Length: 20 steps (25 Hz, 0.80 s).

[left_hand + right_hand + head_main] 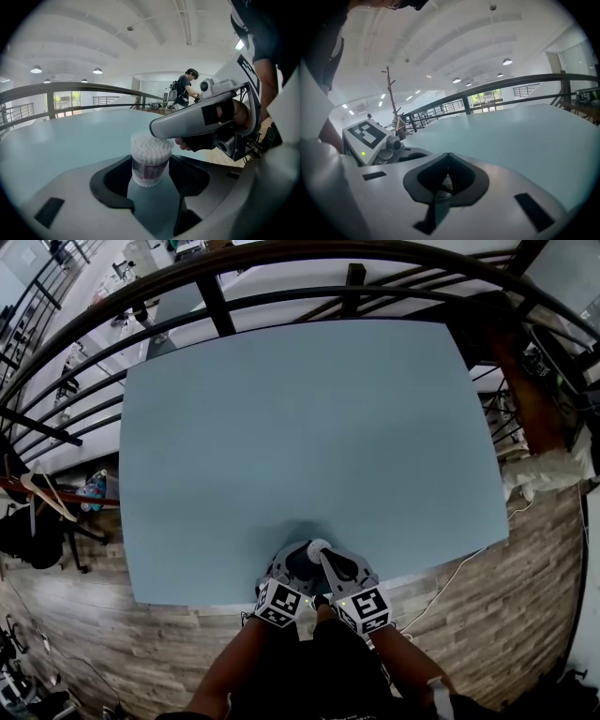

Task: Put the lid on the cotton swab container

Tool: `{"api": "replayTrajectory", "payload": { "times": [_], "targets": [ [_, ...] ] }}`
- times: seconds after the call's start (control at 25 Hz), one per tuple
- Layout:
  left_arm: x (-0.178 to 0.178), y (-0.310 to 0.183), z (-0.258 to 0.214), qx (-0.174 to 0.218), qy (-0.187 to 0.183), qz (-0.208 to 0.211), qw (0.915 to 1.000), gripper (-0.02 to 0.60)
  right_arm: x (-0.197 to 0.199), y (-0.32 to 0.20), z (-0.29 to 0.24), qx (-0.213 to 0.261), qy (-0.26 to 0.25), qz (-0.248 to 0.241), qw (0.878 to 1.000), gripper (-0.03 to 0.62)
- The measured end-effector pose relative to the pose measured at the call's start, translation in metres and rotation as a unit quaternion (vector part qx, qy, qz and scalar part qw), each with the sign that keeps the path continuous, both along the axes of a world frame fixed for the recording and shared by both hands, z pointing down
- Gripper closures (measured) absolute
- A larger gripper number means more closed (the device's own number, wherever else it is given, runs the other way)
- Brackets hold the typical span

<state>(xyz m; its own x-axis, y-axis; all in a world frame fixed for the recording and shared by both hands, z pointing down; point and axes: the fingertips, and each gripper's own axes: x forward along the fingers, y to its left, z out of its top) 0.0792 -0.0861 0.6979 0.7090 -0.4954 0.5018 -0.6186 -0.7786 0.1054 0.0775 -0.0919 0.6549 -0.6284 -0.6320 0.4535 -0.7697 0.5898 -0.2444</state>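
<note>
A clear cotton swab container, packed with white swabs, stands upright between the tips of my left gripper, whose jaws close against its sides. A clear lid seems to sit on its top. My right gripper comes in from the right with its jaws together and its tip resting on that top. In the head view both grippers meet at the front edge of the pale blue table: left gripper, right gripper, with the container's white top between them. In its own view the right gripper has its tips touching.
Dark metal railings curve round the table's far side. A person stands far off at another table. A white cable lies on the wooden floor at the right. A coat stand rises beyond the left gripper's marker cube.
</note>
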Motion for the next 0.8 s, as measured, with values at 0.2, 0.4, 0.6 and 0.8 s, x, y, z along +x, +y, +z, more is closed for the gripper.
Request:
{"api": "replayTrajectory", "payload": {
  "times": [0.2, 0.4, 0.6, 0.8],
  "targets": [
    [-0.002, -0.001, 0.001, -0.001, -0.001, -0.001, 1.0000, 0.324, -0.010, -0.002, -0.003, 0.022, 0.054, -0.014, 0.998, 0.576],
    [-0.003, -0.003, 0.002, -0.004, 0.003, -0.001, 1.0000, 0.324, -0.010, -0.004, -0.002, 0.016, 0.060, 0.003, 0.998, 0.576],
    [-0.004, 0.000, 0.000, -0.007, 0.012, 0.000, 0.9999, 0.322, -0.011, -0.003, -0.002, 0.016, 0.052, 0.001, 0.999, 0.576],
    [-0.013, 0.010, -0.002, -0.006, 0.008, 0.002, 0.9999, 0.322, -0.005, -0.001, 0.003, 0.014, 0.058, 0.006, 0.998, 0.576]
  ]
}}
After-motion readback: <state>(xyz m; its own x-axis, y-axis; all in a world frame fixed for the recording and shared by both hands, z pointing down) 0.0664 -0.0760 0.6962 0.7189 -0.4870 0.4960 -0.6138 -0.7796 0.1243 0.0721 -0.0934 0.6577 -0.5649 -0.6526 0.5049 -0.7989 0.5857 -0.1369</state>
